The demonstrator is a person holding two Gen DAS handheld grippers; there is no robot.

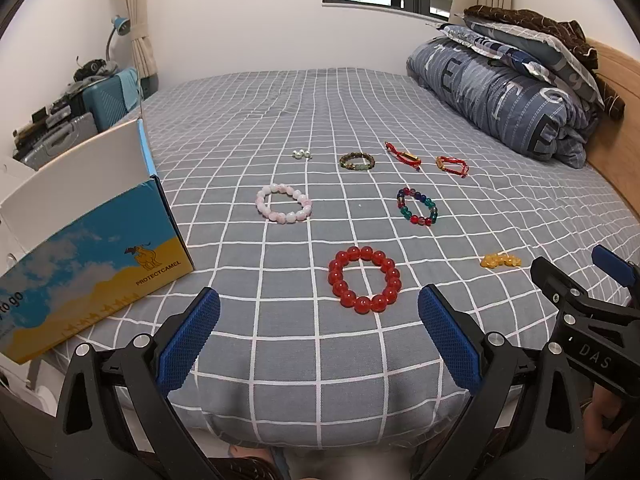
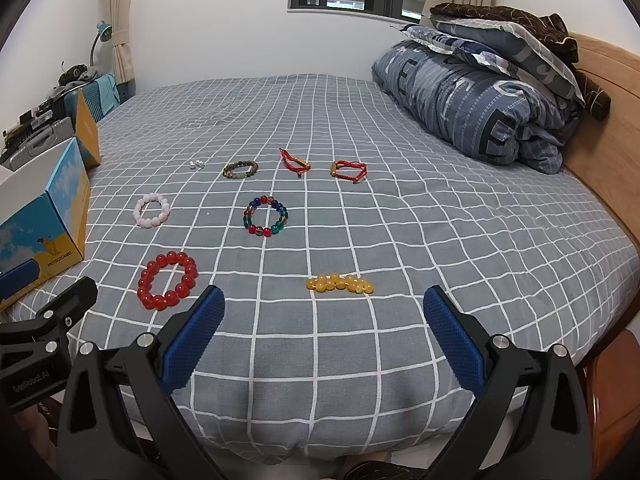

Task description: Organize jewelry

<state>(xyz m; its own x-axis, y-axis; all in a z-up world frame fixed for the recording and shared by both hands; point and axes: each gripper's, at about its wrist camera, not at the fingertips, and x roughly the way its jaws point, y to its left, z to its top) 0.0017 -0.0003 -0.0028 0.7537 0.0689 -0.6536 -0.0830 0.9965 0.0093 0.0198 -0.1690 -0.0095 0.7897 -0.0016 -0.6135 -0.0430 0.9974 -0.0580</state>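
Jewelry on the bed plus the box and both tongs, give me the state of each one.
Red bead bracelet: lying open in a ring.
Yellow bead bracelet: bunched flat.
Multicolour bead bracelet: open ring.
Pink bead bracelet: open ring.
Cardboard box: lid up.
Left tongs: open, empty.
Right tongs: open, empty.

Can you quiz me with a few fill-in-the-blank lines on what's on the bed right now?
1. Both the left gripper and the right gripper have their jaws ____.
2. The bracelet lying nearest the left gripper is the ____ one.
3. The open box stands on the bed's ____ side.
4. The yellow bracelet lies bunched in a line, while the pink bracelet lies in an open ____.

Missing words: open; red; left; ring
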